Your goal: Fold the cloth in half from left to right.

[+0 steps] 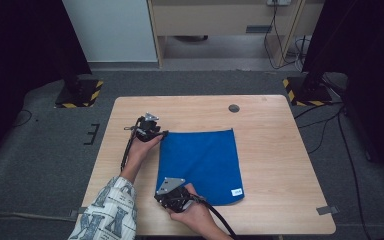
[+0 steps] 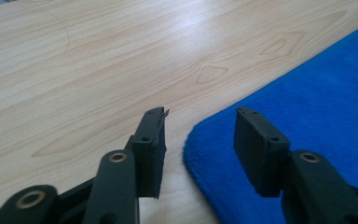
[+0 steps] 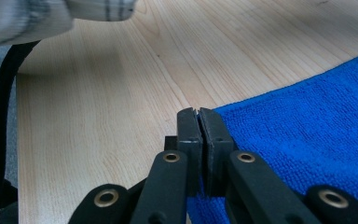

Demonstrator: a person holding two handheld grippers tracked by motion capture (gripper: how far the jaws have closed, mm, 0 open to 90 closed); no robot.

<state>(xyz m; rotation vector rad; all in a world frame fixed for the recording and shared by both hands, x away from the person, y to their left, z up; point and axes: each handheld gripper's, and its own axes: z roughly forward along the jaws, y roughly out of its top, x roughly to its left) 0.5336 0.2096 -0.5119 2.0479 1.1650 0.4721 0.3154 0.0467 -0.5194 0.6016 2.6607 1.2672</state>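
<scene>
A blue cloth (image 1: 205, 160) lies flat on the wooden table (image 1: 275, 130), with a diagonal crease and a small white label (image 1: 237, 191) near its front right corner. My left gripper (image 1: 161, 134) is at the cloth's far left corner. In the left gripper view its jaws stand open (image 2: 200, 114) with the cloth's rounded corner (image 2: 307, 93) between them, pads not touching it. My right gripper (image 1: 172, 194) sits at the near left corner. Its jaws are shut together (image 3: 198, 112), right at the cloth's edge (image 3: 307, 116), with no cloth visible between the pads.
A round dark grommet (image 1: 234, 108) is set in the table near its far edge. Bare wood lies to the right of the cloth and beyond it. A patterned sleeve (image 1: 107, 210) comes in at the front left. Grey floor surrounds the table.
</scene>
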